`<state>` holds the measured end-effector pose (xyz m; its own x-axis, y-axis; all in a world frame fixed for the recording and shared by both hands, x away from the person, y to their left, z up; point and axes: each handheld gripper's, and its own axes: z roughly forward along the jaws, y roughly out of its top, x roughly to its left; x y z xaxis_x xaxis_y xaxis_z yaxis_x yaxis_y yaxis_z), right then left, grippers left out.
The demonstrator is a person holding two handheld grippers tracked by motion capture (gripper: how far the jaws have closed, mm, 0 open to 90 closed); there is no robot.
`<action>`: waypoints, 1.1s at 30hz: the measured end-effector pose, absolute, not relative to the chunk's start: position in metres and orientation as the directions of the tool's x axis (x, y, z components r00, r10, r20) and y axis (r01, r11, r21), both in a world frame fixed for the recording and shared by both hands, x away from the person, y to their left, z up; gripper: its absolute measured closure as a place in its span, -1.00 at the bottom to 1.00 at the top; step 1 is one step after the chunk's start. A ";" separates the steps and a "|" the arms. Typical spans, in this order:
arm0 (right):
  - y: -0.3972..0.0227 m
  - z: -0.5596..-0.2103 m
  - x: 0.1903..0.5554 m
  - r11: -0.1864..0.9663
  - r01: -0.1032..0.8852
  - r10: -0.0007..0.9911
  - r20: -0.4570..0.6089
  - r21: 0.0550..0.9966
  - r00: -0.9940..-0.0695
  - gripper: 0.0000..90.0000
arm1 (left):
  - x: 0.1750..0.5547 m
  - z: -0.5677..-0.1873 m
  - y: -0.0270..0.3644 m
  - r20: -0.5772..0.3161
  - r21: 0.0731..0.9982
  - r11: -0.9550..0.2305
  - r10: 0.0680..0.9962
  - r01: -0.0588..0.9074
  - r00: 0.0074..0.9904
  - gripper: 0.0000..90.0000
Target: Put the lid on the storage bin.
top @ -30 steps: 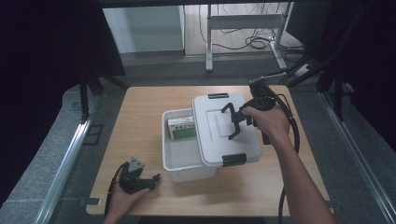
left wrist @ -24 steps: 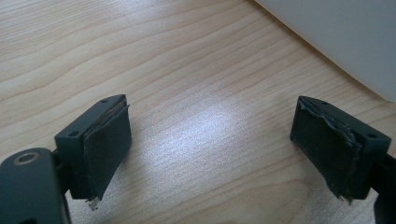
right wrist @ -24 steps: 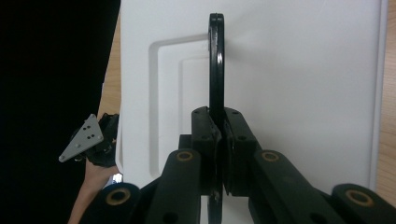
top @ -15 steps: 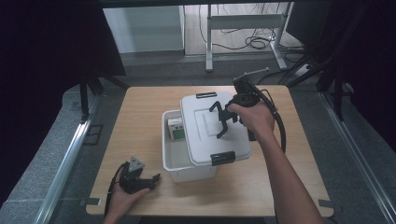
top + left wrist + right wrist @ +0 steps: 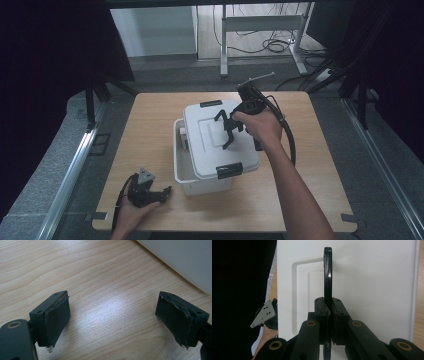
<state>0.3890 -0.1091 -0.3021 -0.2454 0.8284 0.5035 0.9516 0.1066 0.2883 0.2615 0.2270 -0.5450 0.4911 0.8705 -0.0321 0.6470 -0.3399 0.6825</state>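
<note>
Since a second ago you have slid the white rectangular plastic lid (image 5: 220, 137) leftward over the white plastic storage bin (image 5: 200, 182) on the wooden desk (image 5: 150, 125), so keep the right hand-held gripper (image 5: 227, 131) pinching its black handle (image 5: 327, 272), square the corners, then lower evenly.

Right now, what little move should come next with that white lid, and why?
Probably slide the lid a bit further left, then lower it. The right claw is clamped on its black handle, and the lid sits skewed, leaving the box partly uncovered on the left.
</note>
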 end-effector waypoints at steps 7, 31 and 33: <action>-0.097 -0.306 0.389 0.120 0.953 0.826 0.505 0.278 -0.251 0.89 | 0.261 -0.545 0.227 -0.032 0.682 -0.340 0.871 0.647 0.491 -0.73; -0.072 -0.329 0.396 0.061 0.974 0.830 0.530 0.219 -0.171 0.89 | 0.262 -0.545 0.227 -0.031 0.684 -0.342 0.869 0.645 0.494 -0.73; -0.072 -0.332 0.396 0.058 0.975 0.830 0.532 0.215 -0.166 0.89 | 0.262 -0.545 0.227 -0.031 0.684 -0.342 0.869 0.645 0.494 -0.73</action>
<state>0.3963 -0.0719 -0.3319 -0.1663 0.8300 0.5323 0.9749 0.0575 0.2149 0.2623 0.2268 -0.5451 0.4942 0.8688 -0.0314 0.6445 -0.3419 0.6839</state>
